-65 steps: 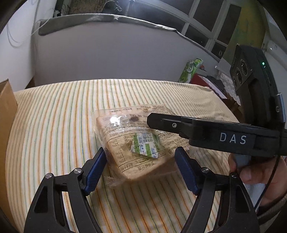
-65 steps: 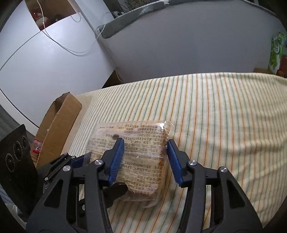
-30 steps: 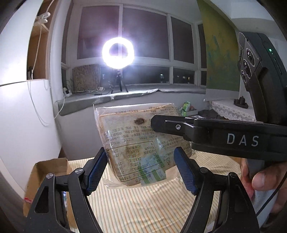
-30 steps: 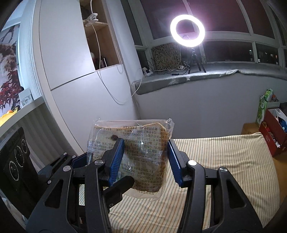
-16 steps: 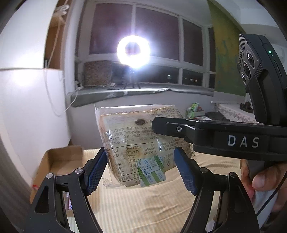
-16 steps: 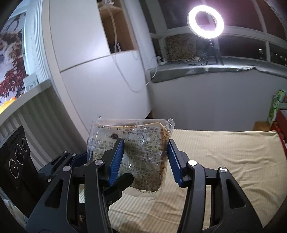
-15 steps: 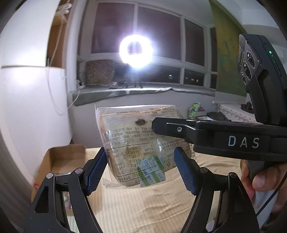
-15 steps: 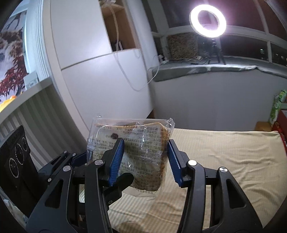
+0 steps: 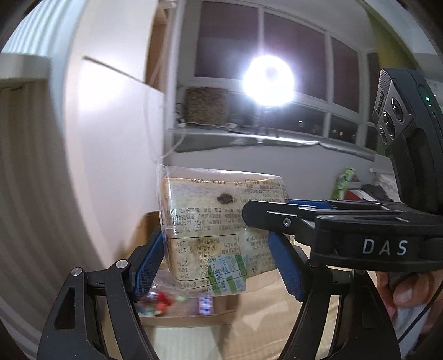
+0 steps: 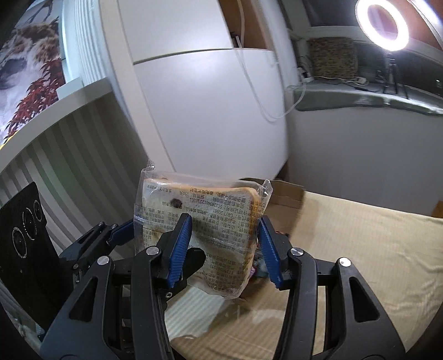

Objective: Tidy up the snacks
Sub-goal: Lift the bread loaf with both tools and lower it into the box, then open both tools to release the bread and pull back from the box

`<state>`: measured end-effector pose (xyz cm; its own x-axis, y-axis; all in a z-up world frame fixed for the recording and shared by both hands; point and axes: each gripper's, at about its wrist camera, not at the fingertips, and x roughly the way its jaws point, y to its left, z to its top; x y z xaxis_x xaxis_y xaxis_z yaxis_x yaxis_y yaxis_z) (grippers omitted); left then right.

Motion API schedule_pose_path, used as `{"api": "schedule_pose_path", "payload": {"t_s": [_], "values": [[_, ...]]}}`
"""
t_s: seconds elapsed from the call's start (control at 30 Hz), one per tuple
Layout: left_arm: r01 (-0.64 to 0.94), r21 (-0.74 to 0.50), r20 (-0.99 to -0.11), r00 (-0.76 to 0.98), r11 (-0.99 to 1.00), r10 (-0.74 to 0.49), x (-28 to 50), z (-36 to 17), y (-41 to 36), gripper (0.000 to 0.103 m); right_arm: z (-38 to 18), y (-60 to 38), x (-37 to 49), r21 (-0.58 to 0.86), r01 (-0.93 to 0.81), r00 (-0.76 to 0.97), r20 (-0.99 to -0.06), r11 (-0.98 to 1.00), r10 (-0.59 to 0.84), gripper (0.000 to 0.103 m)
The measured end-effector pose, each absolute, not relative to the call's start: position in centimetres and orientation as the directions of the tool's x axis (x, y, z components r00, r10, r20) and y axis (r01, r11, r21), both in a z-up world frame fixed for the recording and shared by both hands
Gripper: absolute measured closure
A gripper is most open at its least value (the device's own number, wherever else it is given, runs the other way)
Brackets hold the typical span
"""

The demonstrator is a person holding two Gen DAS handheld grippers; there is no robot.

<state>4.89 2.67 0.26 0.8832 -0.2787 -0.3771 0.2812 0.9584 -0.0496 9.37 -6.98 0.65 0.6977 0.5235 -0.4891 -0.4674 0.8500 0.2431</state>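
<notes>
A clear-wrapped pack of sliced bread (image 9: 221, 221) hangs in the air, printed label toward me. My left gripper (image 9: 216, 265) is shut on it, blue pads against its two side edges. My right gripper (image 10: 221, 249) is shut on the same bread pack (image 10: 199, 227), one pad over its face and one at its right edge. In the left wrist view the right gripper (image 9: 277, 218) crosses in from the right, held by a hand (image 9: 401, 290). An open cardboard box (image 9: 193, 313) lies just behind and below the pack, with colourful snack packets (image 9: 155, 301) inside.
The box's flap (image 10: 285, 193) stands at the bed's left end. The striped bedcover (image 10: 360, 249) spreads to the right. A white cabinet (image 10: 207, 110) and a slatted wall (image 10: 69, 155) rise close on the left. A ring light (image 10: 382, 25) glares from the window sill.
Both grippers, still holding the bread pack, have swung left and slightly down toward the cardboard box. The box and its snack packets now sit right behind the pack.
</notes>
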Motion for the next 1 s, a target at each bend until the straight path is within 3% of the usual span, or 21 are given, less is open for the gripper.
{"api": "schedule_pose_path", "payload": {"t_s": [0.5, 0.7, 0.87, 0.93, 1.0], "values": [[0.211, -0.03, -0.379, 0.902, 0.977, -0.206, 6.4, -0.2, 5.9, 0.028, -0.3, -4.7, 12.3, 0.262, -0.505, 0.66, -0.496, 0.823, 0.563, 0.052], [0.197, -0.02, -0.463, 0.867, 0.98, -0.184, 9.0, -2.7, 5.9, 0.028, -4.5, -4.5, 15.9, 0.261, -0.467, 0.627, -0.575, 0.845, 0.525, 0.052], [0.093, 0.004, -0.51, 0.857, 0.996, -0.078, 9.0, -5.7, 8.3, 0.025, -4.9, -7.1, 14.3, 0.179, -0.362, 0.751, -0.525, 0.915, 0.4, 0.031], [0.053, -0.009, -0.506, 0.861, 0.999, -0.051, 8.1, -6.1, 10.2, 0.024, -4.6, -7.6, 12.7, 0.124, -0.341, 0.794, -0.493, 0.932, 0.356, 0.03], [0.016, -0.038, -0.496, 0.867, 0.999, -0.033, 7.2, -6.0, 12.2, 0.024, -4.4, -7.8, 10.8, 0.066, -0.307, 0.841, -0.448, 0.949, 0.303, 0.019]]}}
